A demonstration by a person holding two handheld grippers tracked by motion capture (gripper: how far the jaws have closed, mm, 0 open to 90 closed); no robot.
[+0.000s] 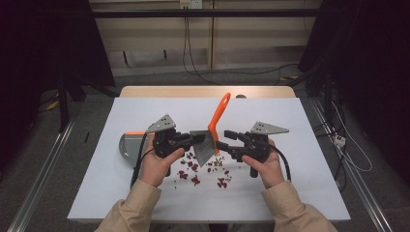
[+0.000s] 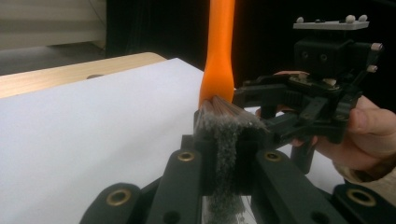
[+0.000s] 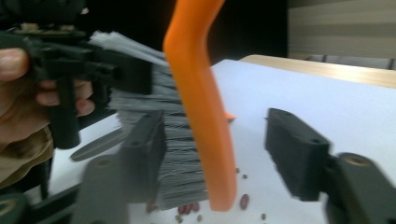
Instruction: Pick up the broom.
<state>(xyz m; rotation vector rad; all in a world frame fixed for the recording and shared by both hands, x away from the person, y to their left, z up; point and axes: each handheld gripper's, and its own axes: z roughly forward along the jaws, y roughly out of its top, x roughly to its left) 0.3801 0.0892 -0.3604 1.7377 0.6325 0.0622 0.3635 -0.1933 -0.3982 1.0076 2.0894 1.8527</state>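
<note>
a: the brush point(image 1: 211, 133) is up off the white table point(image 1: 290, 159), orange handle point(image 1: 219, 112) pointing away and slightly right, grey bristles point(image 1: 203, 147) hanging down toward the person.

b: and the bristles are pinched between the jaws of the left gripper point(image 1: 193, 139), fanned out above the clamp.

a: under it, red-brown crumbs point(image 1: 193, 169) lie scattered on the table, loose and spread.

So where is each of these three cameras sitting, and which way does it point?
High view: above the person's side, looking down on the white-covered table; both forearms, left gripper, right gripper.
Left gripper view: rides the left gripper, facing the grey bristles and the right gripper.
Right gripper view: rides the right gripper, open around the handle.
All share the orange-handled, grey-bristled brush.
</note>
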